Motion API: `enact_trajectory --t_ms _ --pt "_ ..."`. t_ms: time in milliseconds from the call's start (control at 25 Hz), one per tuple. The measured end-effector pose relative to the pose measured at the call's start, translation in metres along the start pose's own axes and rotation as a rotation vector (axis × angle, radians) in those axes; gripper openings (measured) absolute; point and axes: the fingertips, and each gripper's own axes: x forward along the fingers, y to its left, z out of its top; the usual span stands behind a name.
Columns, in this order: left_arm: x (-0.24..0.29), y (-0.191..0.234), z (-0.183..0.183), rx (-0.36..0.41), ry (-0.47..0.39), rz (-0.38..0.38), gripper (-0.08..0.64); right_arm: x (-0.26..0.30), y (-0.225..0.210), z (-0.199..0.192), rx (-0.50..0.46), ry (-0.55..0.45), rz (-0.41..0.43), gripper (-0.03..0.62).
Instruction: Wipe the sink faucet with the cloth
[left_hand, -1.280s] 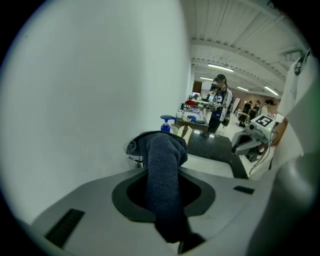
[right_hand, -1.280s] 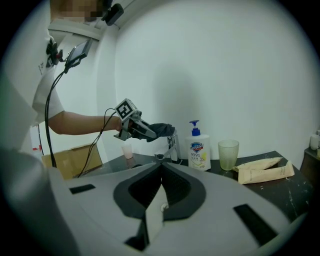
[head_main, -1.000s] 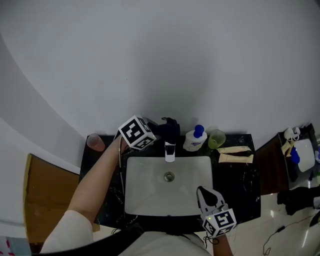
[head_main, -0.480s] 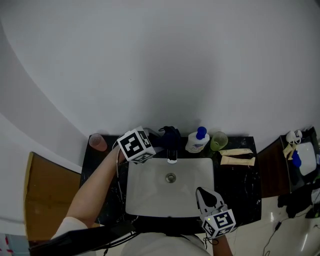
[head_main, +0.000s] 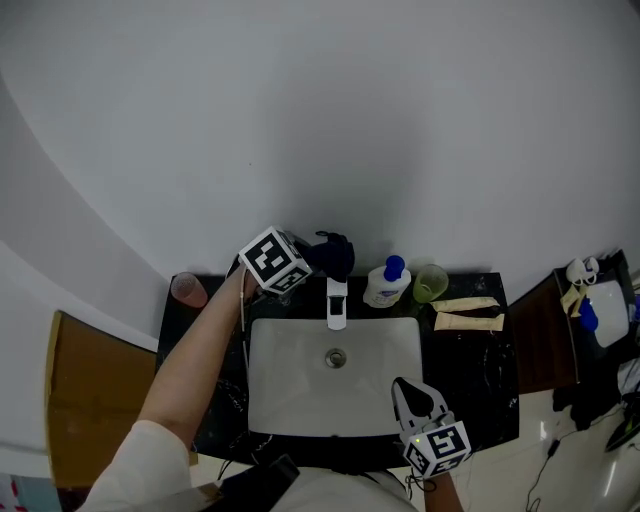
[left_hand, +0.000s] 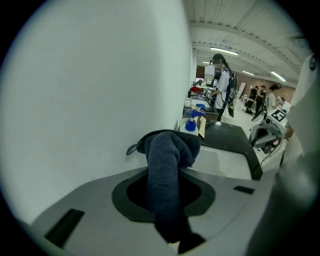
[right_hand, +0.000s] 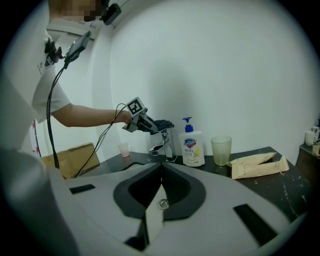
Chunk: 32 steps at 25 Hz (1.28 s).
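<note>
Head view: pinching the dark cloth (head_main: 332, 254) in the left gripper (head_main: 312, 260), right at the top of the faucet (head_main: 337, 302) behind the sink (head_main: 262, 390); hovering the right gripper (head_main: 405, 388) by the front rim, well apart.

Left gripper view: clamping both jaws on the cloth's middle, its bunched end bulging beyond the tips. Probably handling as light, limp, grippy knit; gripping a thick fold, leaving the free wad for rubbing.

Right gripper view: pressing jaws together on nothing, pointing toward the faucet.
</note>
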Motion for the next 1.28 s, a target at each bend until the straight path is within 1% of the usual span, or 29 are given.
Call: enact_trajectory --t_ms 80,120,320,480,600,720,800,920,1040,1160,1280 --pt "-0.001 -0.003 -0.002 -0.014 -0.006 -0.005 0.081 0.0 0.0 0.0 -0.001 0.0 0.002 0.005" --pt "-0.002 -0.008 -0.003 -0.009 -0.007 -0.012 0.081 0.0 0.0 -0.001 -0.001 0.0 0.003 0.005" --pt "-0.016 -0.053 -0.013 0.053 -0.022 -0.059 0.081 0.003 0.002 0.0 -0.002 -0.002 0.015 0.005" --pt "-0.02 -0.072 -0.018 0.062 -0.031 -0.072 0.081 0.005 0.005 -0.001 -0.007 0.0 0.027 0.005" --pt "-0.017 -0.067 -0.019 0.053 -0.027 -0.073 0.081 0.006 0.005 0.0 -0.009 0.0 0.029 0.005" --pt "-0.012 -0.051 -0.017 0.049 -0.011 -0.06 0.083 0.003 0.004 0.002 -0.013 -0.003 0.02 0.005" --pt "-0.008 -0.037 -0.013 0.051 0.002 -0.034 0.084 -0.002 0.002 0.002 -0.012 -0.005 0.006 0.005" --pt "-0.003 -0.013 -0.008 0.053 0.024 0.028 0.084 -0.011 -0.004 -0.003 -0.003 0.002 -0.017 0.005" --pt "0.004 0.001 -0.005 0.007 0.013 0.051 0.084 -0.017 -0.007 -0.007 0.003 0.008 -0.031 0.005" --pt "0.004 0.0 -0.011 -0.038 0.003 0.062 0.084 -0.018 -0.005 -0.007 0.002 0.002 -0.029 0.005" --pt "-0.002 -0.02 -0.019 -0.052 -0.03 0.044 0.083 -0.016 -0.002 -0.005 0.0 -0.003 -0.018 0.005"
